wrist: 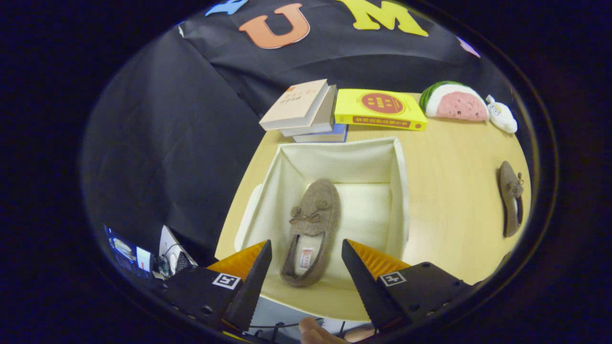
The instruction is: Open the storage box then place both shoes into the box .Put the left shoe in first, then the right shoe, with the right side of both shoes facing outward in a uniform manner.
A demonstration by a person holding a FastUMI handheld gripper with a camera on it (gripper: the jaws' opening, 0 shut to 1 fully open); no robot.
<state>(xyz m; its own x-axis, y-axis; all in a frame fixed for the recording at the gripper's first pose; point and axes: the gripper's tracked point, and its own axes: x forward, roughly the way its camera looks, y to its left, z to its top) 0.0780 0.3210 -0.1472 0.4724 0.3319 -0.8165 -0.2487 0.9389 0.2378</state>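
Observation:
An open cream fabric storage box [397,177] stands on the light wooden table [454,224]. One brown fuzzy shoe [311,224] with a small bow lies on the box's floor, toe pointing away from me, heel nearest my fingers. The second brown shoe [511,198] lies on the table well to the right of the box, on its side. My gripper [306,251] hovers above the near edge of the box, open, its fingers spread either side of the boxed shoe's heel with nothing held.
Beyond the box lie a stack of books [306,112] and a yellow book [380,110]. A watermelon plush [454,101] and a small white plush [502,117] sit at the far right. A hand [318,333] shows below the fingers.

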